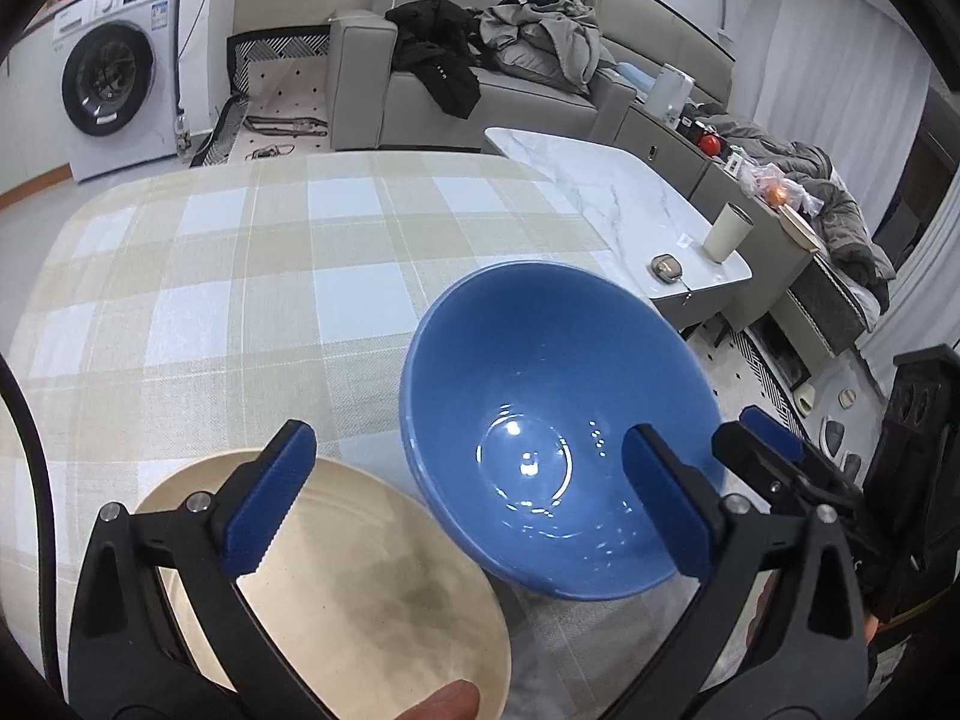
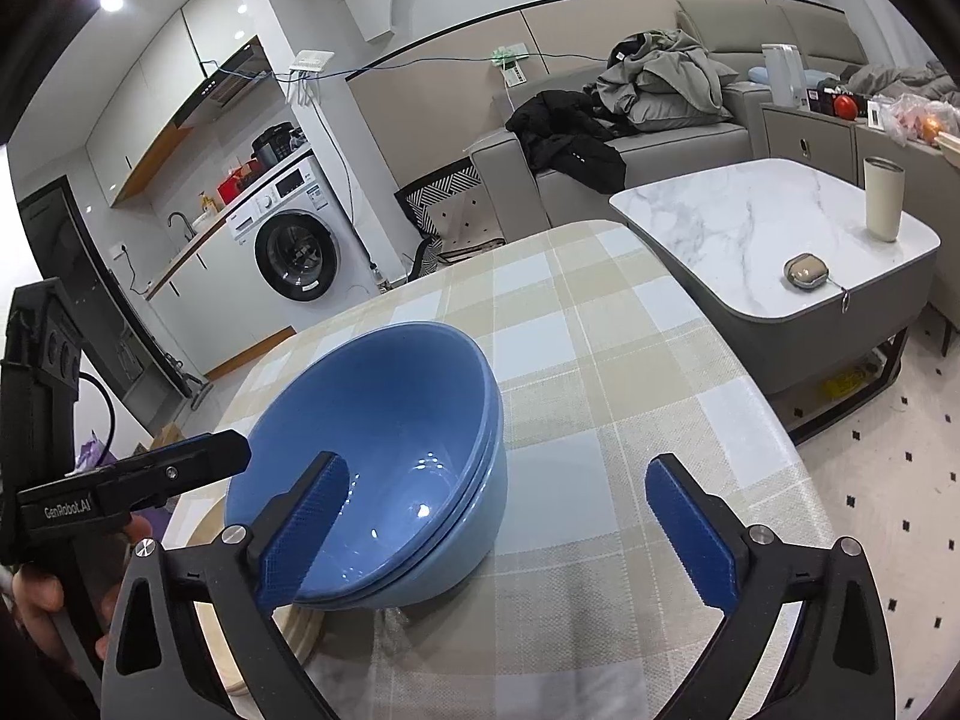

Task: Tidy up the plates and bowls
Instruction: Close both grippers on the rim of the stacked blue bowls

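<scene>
A stack of nested blue bowls (image 1: 558, 438) (image 2: 384, 420) rests on the checked tablecloth (image 1: 240, 276) (image 2: 600, 360), leaning, with its near edge over the rim of a cream plate (image 1: 360, 588) (image 2: 300, 624). My left gripper (image 1: 468, 435) is open; one finger hangs over the plate, the other over the bowl's near rim, and neither pad touches anything. My right gripper (image 2: 497, 465) is open too, its left finger in front of the bowls' side and its right finger over bare cloth. Each gripper's tip shows in the other view: right gripper (image 1: 774, 438), left gripper (image 2: 210, 456).
A marble coffee table (image 1: 600, 192) (image 2: 750, 222) stands beyond the table's right edge with a cream cup (image 1: 726, 234) (image 2: 882, 198) and a small case (image 2: 806, 270). Behind are a grey sofa (image 1: 420, 96) with clothes and a washing machine (image 1: 114, 78) (image 2: 294, 246).
</scene>
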Demonstrator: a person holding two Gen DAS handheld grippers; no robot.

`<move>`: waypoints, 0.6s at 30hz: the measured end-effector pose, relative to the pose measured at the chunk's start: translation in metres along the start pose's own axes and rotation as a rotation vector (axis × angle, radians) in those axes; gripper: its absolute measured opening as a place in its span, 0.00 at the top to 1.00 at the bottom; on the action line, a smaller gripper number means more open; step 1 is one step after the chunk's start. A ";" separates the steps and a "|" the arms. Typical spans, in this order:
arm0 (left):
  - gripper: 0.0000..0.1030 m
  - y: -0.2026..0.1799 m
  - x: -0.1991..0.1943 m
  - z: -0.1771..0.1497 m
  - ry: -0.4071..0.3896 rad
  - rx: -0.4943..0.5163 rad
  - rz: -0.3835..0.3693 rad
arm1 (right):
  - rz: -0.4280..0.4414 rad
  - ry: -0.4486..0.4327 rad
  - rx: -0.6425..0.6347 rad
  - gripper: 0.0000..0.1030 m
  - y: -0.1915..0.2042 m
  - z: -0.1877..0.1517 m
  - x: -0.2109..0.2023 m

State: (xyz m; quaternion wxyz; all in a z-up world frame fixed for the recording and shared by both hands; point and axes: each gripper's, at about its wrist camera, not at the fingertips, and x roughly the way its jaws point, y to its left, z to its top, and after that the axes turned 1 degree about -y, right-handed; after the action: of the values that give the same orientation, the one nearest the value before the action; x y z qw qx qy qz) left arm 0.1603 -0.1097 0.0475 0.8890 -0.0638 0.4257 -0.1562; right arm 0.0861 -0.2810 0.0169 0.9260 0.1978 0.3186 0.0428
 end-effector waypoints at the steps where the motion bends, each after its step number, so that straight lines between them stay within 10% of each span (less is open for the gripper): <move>1: 0.01 0.003 0.004 -0.001 0.007 -0.011 0.003 | -0.002 0.006 0.008 0.02 -0.001 -0.001 0.003; 12: 0.07 0.026 0.043 -0.010 0.064 -0.103 -0.018 | 0.090 0.046 0.091 0.02 -0.007 -0.014 0.022; 18: 0.28 0.021 0.046 -0.011 0.057 -0.080 -0.047 | 0.162 0.062 0.125 0.23 -0.009 -0.015 0.028</move>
State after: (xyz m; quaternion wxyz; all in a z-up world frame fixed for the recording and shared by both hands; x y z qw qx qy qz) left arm 0.1832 -0.1048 0.0018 0.8694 -0.1048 0.4550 -0.1615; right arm 0.0985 -0.2786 -0.0135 0.8950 0.2789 0.3322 0.1038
